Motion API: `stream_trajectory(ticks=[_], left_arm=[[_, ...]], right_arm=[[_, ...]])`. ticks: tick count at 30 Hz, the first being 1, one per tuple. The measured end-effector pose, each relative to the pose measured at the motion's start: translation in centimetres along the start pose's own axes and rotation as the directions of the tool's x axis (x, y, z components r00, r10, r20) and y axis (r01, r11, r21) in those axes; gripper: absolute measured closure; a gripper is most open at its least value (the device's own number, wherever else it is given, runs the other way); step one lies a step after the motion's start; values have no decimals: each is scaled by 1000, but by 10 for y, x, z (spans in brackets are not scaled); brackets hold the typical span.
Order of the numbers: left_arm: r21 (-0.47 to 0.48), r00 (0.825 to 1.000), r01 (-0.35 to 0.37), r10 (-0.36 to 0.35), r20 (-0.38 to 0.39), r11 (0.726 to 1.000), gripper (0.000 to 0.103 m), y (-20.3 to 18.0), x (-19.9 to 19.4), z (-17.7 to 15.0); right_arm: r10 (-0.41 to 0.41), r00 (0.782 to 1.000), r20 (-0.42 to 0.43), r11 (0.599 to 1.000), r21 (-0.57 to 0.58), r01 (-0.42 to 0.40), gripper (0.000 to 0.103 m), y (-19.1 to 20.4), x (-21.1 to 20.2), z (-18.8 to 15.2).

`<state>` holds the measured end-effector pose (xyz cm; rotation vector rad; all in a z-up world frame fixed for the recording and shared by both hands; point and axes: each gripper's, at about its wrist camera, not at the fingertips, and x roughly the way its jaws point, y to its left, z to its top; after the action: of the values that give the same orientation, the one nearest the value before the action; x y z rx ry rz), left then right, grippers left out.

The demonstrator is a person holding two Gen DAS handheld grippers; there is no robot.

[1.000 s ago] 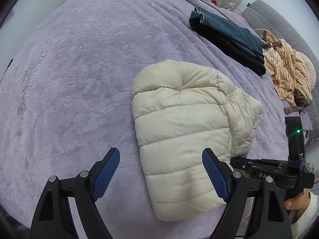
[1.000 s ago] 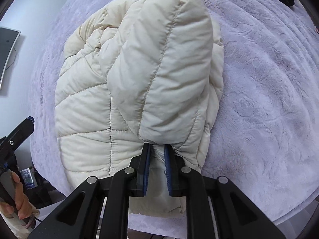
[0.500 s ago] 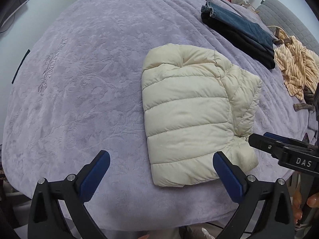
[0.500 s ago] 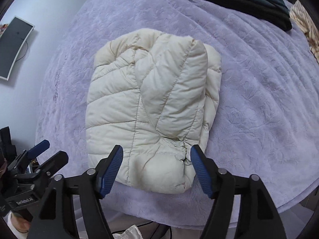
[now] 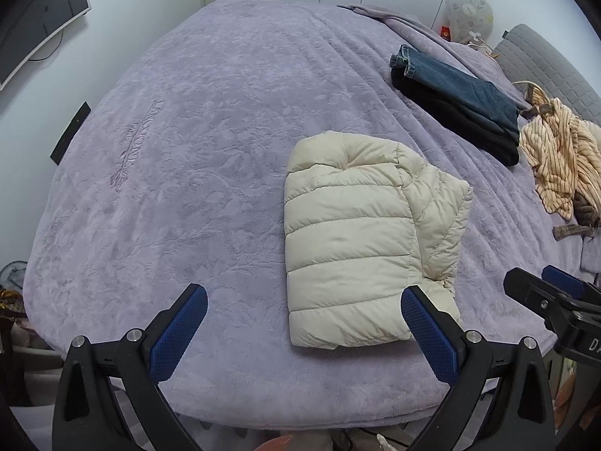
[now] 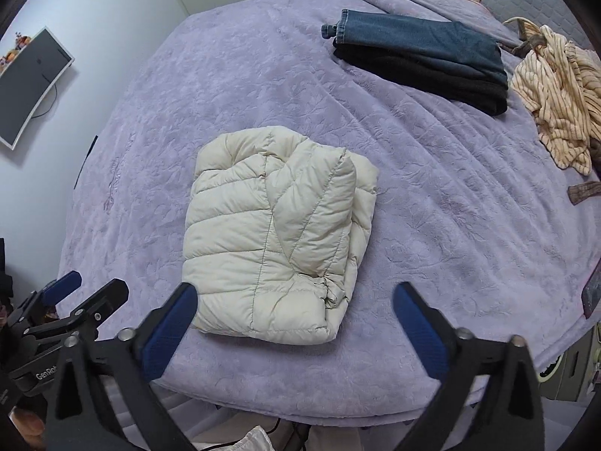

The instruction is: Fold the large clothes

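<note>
A cream puffer jacket (image 5: 349, 233) (image 6: 270, 233) lies folded into a compact rectangle near the front edge of the purple bedspread (image 5: 188, 150) (image 6: 432, 206), one sleeve laid over its right side. Above the bed's front edge hovers my left gripper (image 5: 300, 293), open and empty, with the jacket's near end just behind its right finger. My right gripper (image 6: 295, 290) is above the jacket's near end; its jaws are opening and clear of the fabric. Each gripper also shows at the edge of the other's view: right gripper (image 5: 556, 293), left gripper (image 6: 94, 285).
A folded stack of blue jeans on black cloth (image 5: 458, 90) (image 6: 420, 45) lies far right. A crumpled striped orange garment (image 5: 563, 150) (image 6: 556, 86) and a brown belt (image 6: 584, 191) sit beside it. A monitor (image 6: 30, 82) hangs on the left wall.
My right gripper let go of the jacket's sleeve end and opened wide. Both grippers rose and pulled back from the jacket, which now lies still and looks smaller.
</note>
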<state>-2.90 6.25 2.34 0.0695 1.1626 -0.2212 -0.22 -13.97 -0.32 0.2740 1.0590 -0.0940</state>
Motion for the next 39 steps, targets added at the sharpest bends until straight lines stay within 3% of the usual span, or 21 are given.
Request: stream_trajectory(ticks=[8, 21, 39], left_arm=[[-7, 999, -35, 35, 10, 999, 0, 2, -17, -8], [16, 997, -74, 73, 31, 997, 0, 3, -33, -15], [7, 997, -73, 72, 29, 997, 0, 7, -36, -11]], right_arm=[[-65, 998, 24, 998, -14, 66, 0, 12, -23, -11], [-103, 994, 32, 995, -8, 103, 0, 15, -32, -14], [-118, 993, 26, 993, -15, 118, 0, 17, -33, -15]])
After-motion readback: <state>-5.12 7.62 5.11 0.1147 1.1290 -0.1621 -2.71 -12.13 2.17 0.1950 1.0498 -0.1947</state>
